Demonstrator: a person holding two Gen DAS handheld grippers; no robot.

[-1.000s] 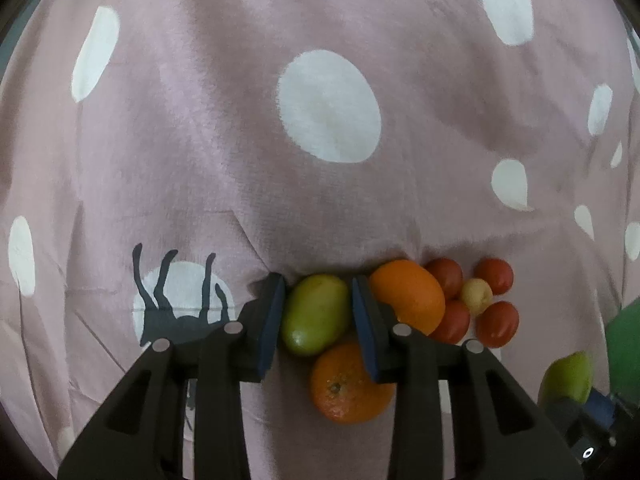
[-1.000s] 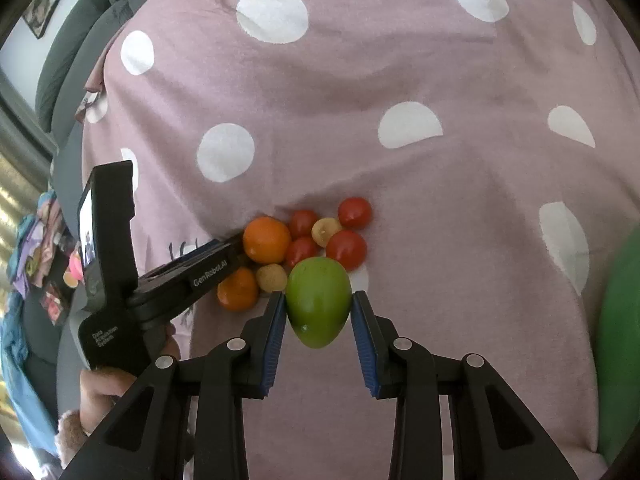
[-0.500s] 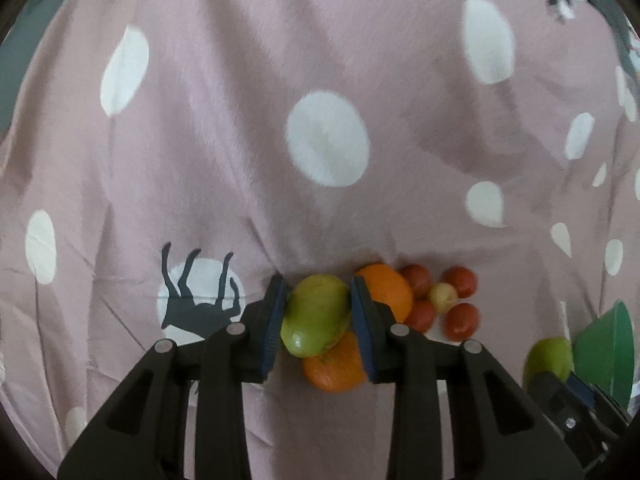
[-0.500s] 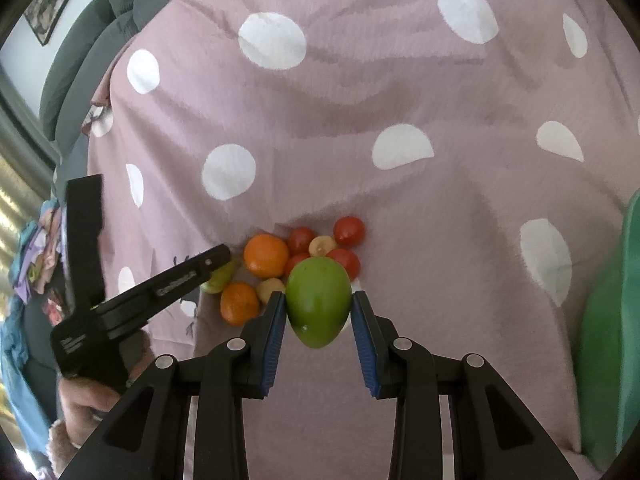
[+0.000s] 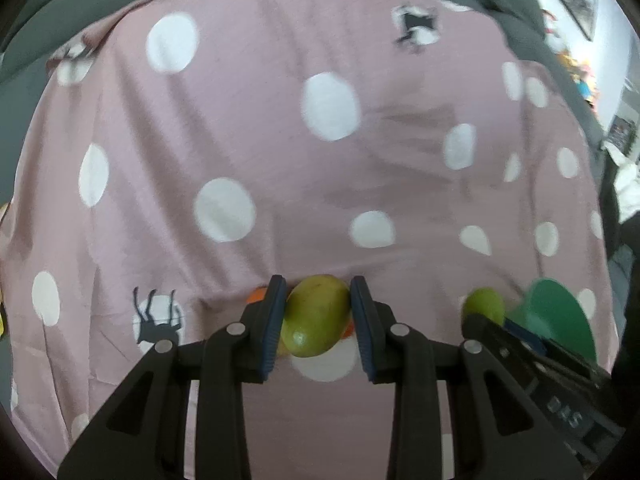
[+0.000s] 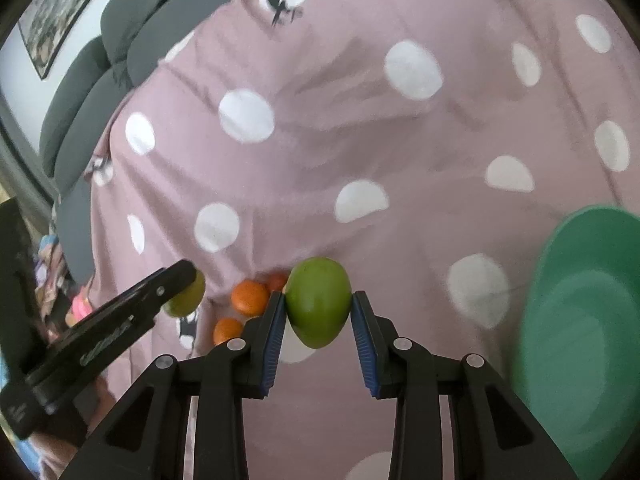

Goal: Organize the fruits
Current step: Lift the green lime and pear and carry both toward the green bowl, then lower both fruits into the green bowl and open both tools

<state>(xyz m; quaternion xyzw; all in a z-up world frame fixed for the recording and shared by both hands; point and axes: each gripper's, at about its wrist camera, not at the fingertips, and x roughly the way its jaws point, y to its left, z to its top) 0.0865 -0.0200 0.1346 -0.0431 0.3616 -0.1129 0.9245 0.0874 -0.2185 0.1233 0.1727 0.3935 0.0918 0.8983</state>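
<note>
- Left wrist view: the left gripper (image 5: pixel 318 316) pinches a yellow-green mango (image 5: pixel 316 314) between its fingers, lifted above the spotted cloth (image 5: pixel 280 160). The green bowl (image 5: pixel 560 320) sits at three o'clock; carrying is in hand.
- Right wrist view: the right gripper (image 6: pixel 319 316) pinches a green mango (image 6: pixel 319 306). The bowl lies at three o'clock; the next move likely calls for swinging over it and releasing.

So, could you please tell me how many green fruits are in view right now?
2. One green fruit is clamped in the right gripper, beside the green bowl; the yellower one is clamped in the left gripper. More may be hidden behind them.
</note>
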